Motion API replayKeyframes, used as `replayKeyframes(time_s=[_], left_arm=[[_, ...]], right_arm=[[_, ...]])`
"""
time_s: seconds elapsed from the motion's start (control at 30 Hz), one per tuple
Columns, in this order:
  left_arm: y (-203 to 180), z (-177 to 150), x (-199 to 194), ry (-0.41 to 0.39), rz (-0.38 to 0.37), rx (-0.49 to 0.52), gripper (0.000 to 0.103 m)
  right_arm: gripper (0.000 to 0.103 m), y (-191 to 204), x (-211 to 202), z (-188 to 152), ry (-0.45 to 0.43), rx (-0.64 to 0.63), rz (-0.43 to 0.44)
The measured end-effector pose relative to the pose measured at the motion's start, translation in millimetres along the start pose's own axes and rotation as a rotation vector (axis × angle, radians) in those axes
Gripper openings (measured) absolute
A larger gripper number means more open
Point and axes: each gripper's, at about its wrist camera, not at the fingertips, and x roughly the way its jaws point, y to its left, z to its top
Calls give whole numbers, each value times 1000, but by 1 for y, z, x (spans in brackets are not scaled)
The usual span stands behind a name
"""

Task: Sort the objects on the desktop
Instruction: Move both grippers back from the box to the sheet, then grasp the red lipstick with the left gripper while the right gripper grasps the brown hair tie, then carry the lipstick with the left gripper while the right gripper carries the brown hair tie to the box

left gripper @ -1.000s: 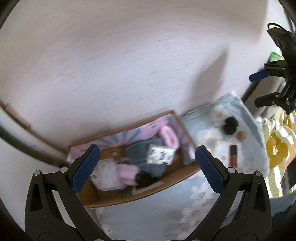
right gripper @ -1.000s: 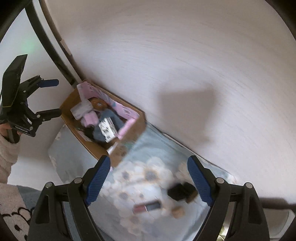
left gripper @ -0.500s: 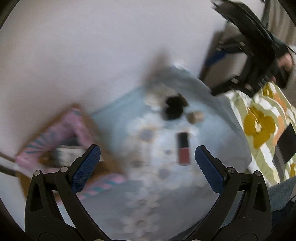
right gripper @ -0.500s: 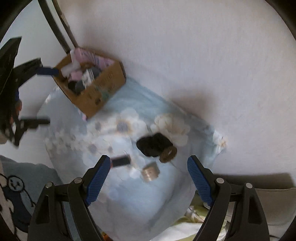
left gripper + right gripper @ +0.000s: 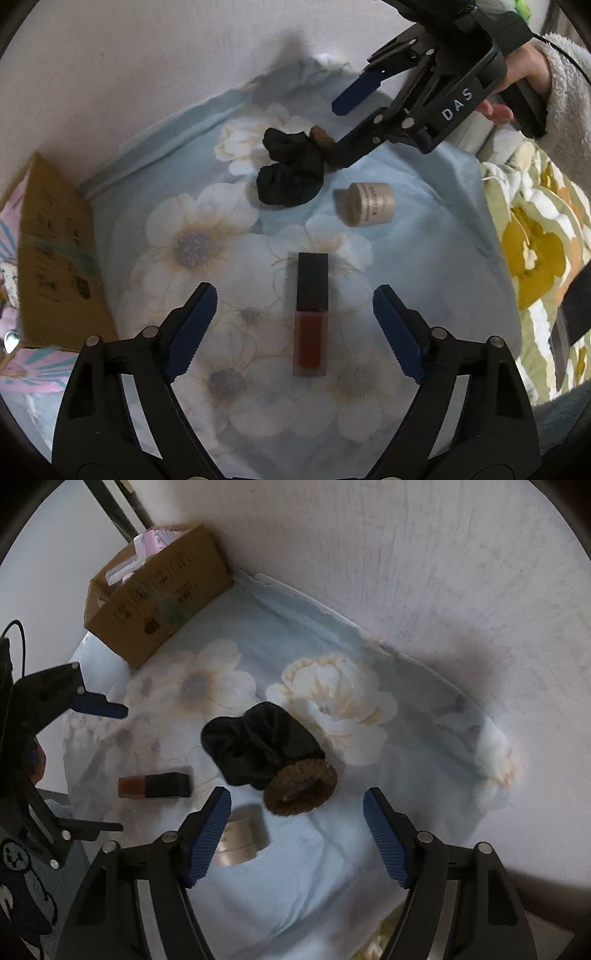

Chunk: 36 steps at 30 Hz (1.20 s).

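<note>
A red lip-gloss tube with a black cap lies on the floral blue cloth, between the open jaws of my left gripper. A small beige jar, a black scrunchie and a brown scrunchie lie beyond it. My right gripper is open and empty, just above the brown scrunchie, with the jar at its left finger. The tube lies to its left, and the right gripper also shows in the left wrist view.
A cardboard box with pink items inside stands at the cloth's far left corner against the white wall; its side shows in the left wrist view. A yellow-flowered bedspread lies to the right of the cloth.
Both grippers have swung away from the box and come down over the cloth. The left one now straddles the lip-gloss tube; the right one has closed in on the scrunchies and jar.
</note>
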Motion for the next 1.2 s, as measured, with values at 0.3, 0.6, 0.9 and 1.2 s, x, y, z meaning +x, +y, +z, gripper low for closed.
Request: replayKeyframes(time_s=[0.3, 0.6, 0.9, 1.2], left_arm=[[-4, -1, 21, 34, 26, -14, 69], [-2, -8, 24, 73, -16, -29, 18], [-4, -2, -9, 40, -20, 8, 18], [11, 19, -76, -11, -11, 8, 18]], right_arm=[[55, -1, 16, 2, 14, -86, 12], [14, 10, 17, 0, 37, -113, 28], [9, 18, -15, -11, 18, -72, -26], [9, 38, -73, -2, -19, 9, -47]])
